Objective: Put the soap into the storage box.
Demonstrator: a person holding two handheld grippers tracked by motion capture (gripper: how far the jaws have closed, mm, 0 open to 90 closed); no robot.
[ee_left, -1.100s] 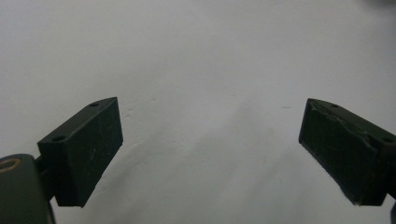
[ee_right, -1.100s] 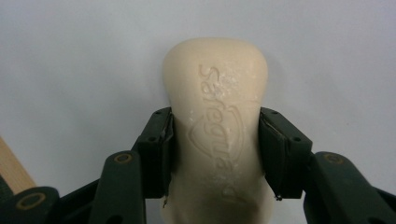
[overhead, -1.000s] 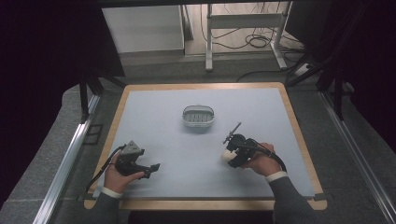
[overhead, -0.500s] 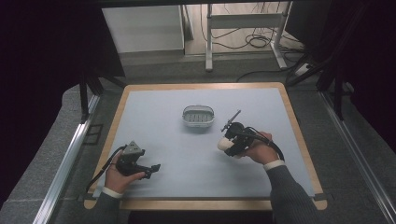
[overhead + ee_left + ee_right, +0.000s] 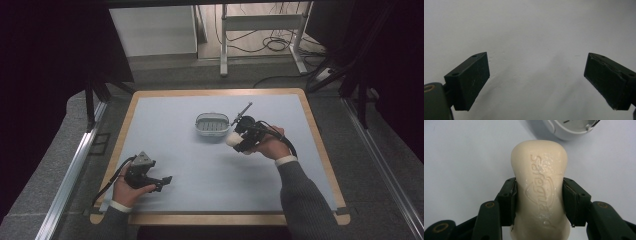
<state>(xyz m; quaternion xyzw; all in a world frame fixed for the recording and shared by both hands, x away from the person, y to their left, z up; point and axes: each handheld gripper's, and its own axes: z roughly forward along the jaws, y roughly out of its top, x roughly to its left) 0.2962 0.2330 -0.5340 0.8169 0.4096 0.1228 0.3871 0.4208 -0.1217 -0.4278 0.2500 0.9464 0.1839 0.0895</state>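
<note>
One bar of cream soap [image 5: 539, 187] stamped with a brand name, one grey soap dish [image 5: 212, 125] with a slotted floor, and one light blue mat [image 5: 200, 165] laid on one wooden-edged table [image 5: 320, 150] make up the work surface. Two hand-held grippers are present, the left gripper [image 5: 165, 181] and the right gripper [image 5: 235, 141], each with two black jaws and one trailing cable, carried by two hands in two grey sleeves. Beyond the table stands one white metal frame [image 5: 260, 30], with a bundle of cables [image 5: 280, 42] too tangled to count.
</note>
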